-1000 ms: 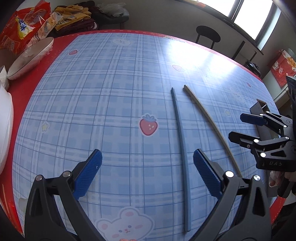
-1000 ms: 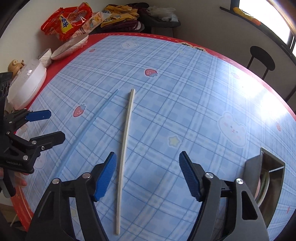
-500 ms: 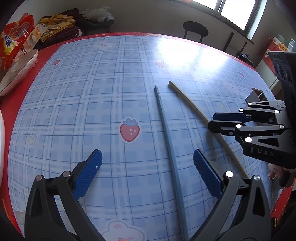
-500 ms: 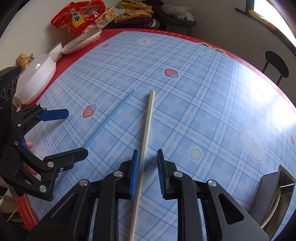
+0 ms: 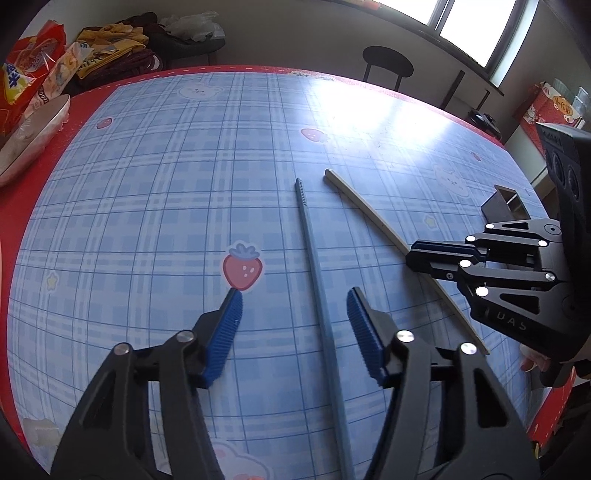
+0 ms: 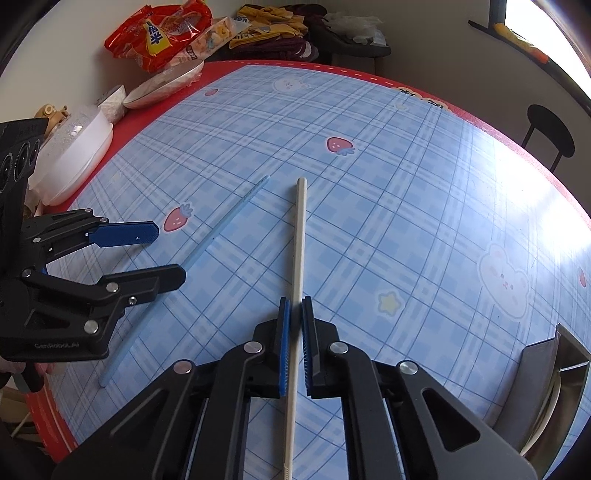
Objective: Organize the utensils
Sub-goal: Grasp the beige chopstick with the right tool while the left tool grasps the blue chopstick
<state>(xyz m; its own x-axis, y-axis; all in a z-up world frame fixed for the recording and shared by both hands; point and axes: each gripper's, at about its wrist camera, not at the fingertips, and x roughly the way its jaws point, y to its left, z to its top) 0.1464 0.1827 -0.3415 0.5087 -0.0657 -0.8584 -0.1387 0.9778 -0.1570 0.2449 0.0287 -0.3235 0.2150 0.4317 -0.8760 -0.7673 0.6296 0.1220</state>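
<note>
Work surface: a table covered by a blue plaid cloth printed with strawberries and bears, bordered in red. Two chopsticks lie on it side by side, near each other but apart. The right gripper is clamped on the cream chopstick partway along its length. The left gripper stands wide, its pads straddling the blue chopstick without touching it. A metal utensil holder sits at the table's right edge. Snack bags, a white dish and a lidded white container occupy the far left side. A black stool stands by a sunlit window.
</note>
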